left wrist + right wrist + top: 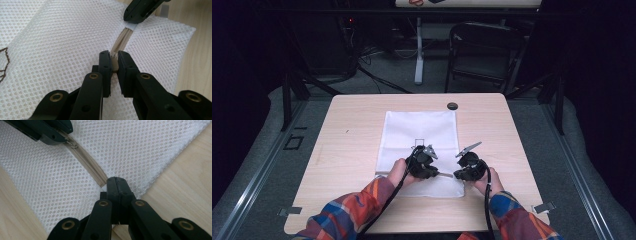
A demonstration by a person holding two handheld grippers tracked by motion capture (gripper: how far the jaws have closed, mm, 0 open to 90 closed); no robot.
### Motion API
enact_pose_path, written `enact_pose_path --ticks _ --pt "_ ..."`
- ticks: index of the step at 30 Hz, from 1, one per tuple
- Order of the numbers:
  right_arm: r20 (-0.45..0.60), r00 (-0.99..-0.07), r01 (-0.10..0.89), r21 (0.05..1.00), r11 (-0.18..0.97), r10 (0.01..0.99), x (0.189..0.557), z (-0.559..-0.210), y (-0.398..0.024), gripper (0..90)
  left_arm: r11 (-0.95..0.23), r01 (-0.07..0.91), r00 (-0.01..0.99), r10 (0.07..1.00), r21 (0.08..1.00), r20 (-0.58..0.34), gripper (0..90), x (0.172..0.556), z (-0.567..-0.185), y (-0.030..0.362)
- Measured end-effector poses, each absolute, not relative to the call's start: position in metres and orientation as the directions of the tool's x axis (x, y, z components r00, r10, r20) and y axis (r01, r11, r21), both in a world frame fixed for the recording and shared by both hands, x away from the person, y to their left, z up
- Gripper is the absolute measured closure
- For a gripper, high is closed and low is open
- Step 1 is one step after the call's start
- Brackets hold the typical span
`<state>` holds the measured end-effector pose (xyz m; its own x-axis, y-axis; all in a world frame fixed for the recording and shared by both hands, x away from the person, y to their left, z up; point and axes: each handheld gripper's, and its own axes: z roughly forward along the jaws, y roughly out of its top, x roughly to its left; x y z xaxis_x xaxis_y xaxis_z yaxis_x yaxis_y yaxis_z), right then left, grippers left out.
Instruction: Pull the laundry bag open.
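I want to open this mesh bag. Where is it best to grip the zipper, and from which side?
Probably grip the small zipper pull, coming from above along the zipper line, as the left gripper does. The pull stands up from the flat mesh bag, while the right gripper pinches the bag's end.

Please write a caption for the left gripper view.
Left gripper pinches the zipper pull of a white mesh bag.

Mesh bag (419, 135) on table (347, 150), knob (452, 106) behind.
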<state>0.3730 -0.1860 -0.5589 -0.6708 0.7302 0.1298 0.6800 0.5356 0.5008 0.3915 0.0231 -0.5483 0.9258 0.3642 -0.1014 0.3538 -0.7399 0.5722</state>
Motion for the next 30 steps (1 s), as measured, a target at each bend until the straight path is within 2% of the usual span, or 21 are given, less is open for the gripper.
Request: enact_pose_path --ticks 30 --pt "0.113 -0.683 0.672 0.484 0.561 0.722 0.374 -0.557 -0.186 90.0 -0.719 0.409 0.902 0.412 0.562 -0.13 81.7 0.394 -0.545 0.061"
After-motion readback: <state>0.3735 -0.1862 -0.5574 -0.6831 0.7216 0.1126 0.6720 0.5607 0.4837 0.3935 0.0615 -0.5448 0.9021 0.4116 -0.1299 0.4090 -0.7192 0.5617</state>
